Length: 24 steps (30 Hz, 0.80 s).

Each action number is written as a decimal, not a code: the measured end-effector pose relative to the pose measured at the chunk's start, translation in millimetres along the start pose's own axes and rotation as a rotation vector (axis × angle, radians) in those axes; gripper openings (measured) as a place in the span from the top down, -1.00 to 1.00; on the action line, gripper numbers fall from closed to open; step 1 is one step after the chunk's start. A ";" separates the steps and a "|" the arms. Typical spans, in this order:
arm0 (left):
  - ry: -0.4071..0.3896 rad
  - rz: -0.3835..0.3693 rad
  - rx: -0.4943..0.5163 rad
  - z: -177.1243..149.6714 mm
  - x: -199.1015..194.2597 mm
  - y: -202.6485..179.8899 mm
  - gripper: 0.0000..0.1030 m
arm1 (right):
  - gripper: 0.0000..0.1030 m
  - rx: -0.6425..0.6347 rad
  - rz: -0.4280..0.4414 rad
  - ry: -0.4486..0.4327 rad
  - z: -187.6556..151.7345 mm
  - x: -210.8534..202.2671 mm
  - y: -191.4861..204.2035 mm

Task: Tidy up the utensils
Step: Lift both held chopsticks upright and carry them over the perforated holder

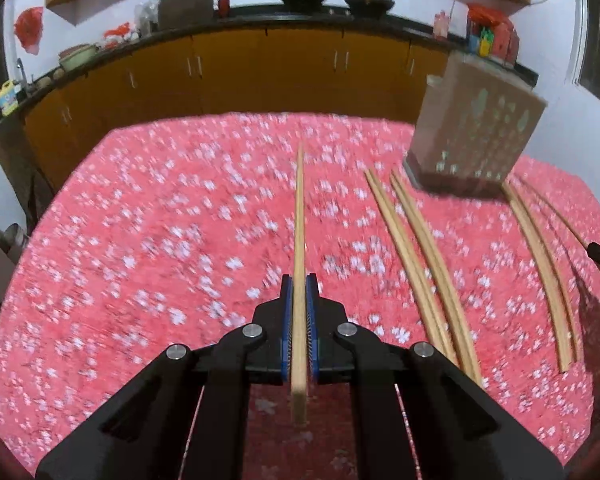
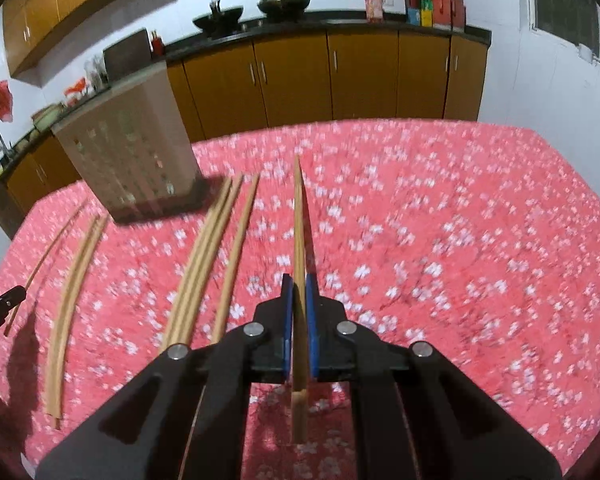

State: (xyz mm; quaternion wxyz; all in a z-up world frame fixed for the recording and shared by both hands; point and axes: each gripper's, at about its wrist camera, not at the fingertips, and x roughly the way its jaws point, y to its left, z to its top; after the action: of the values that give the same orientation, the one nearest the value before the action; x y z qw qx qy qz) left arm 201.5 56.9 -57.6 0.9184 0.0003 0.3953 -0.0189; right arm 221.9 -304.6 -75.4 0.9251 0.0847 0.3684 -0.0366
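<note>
The left tool (image 1: 299,280) pinches 1 chopstick (image 1: 299,240), which points straight ahead above the red floral worktop (image 1: 140,240). The right tool (image 2: 299,280) likewise clamps 1 chopstick (image 2: 299,232). About 6 loose chopsticks (image 2: 204,252) lie between them. 1 perforated holder (image 2: 132,148) stands ahead-left of the right tool.

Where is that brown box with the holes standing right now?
The perforated holder stands on the red floral tablecloth near its far edge, left in the right wrist view, just beyond the loose chopsticks.
</note>
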 end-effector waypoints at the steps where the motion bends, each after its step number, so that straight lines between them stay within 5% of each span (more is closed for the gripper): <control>1: -0.011 0.001 -0.003 2.7 -3.9 1.4 0.86 | 0.85 0.004 0.004 -0.013 3.1 -5.0 -1.1; 15: -0.255 -0.013 -0.071 48.4 -79.0 10.6 0.86 | 0.85 0.021 0.027 -0.244 42.4 -69.7 -0.7; 24: -0.344 -0.010 -0.072 70.6 -99.5 8.9 0.86 | 0.85 0.010 0.029 -0.311 59.1 -84.1 3.0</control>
State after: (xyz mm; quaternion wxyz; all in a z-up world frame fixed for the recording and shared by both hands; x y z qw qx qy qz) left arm 184.7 68.1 63.1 0.9717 -0.0378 0.2328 -0.0089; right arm 201.2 -312.0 25.1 0.9710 0.0880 0.2193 -0.0376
